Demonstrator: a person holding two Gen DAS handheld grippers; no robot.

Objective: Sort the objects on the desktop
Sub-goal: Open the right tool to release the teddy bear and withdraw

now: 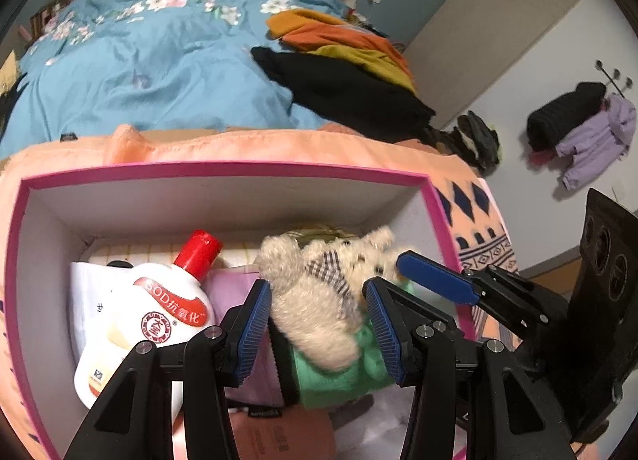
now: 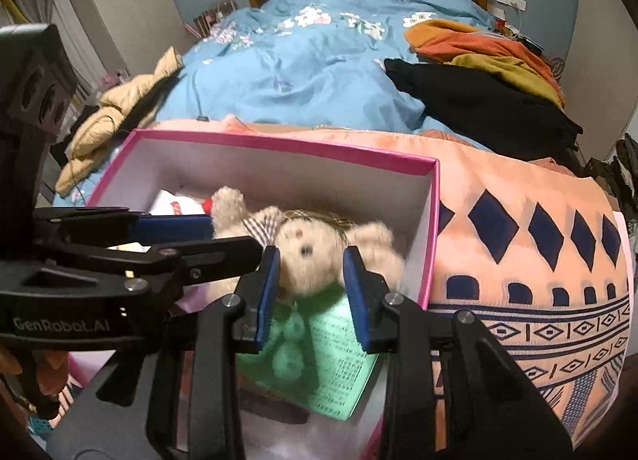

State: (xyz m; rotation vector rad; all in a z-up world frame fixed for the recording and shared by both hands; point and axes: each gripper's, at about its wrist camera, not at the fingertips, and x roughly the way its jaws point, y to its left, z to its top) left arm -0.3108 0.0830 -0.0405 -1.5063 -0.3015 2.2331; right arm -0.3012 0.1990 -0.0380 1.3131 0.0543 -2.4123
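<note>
A cream plush bear (image 1: 315, 312) with a checked scarf lies in the open pink box (image 1: 223, 173), on top of a green carton (image 1: 339, 380). My left gripper (image 1: 319, 292) is shut on the bear's leg, with a pad against each side. In the right wrist view, my right gripper (image 2: 312, 260) is shut on the bear's head (image 2: 307, 256); the bear looks blurred. The left gripper (image 2: 223, 240) reaches in from the left there. A white lotion bottle (image 1: 159, 312) with a red cap lies at the box's left, and a purple pouch (image 1: 235, 288) beside it.
The pink box (image 2: 279, 145) stands on an orange patterned cloth (image 2: 518, 260), which extends to its right. Behind is a bed with a blue floral quilt (image 1: 159, 61) and piled clothes (image 1: 351, 93). A beige jacket (image 2: 111, 121) lies at the left, and coats (image 1: 578, 129) hang on the right wall.
</note>
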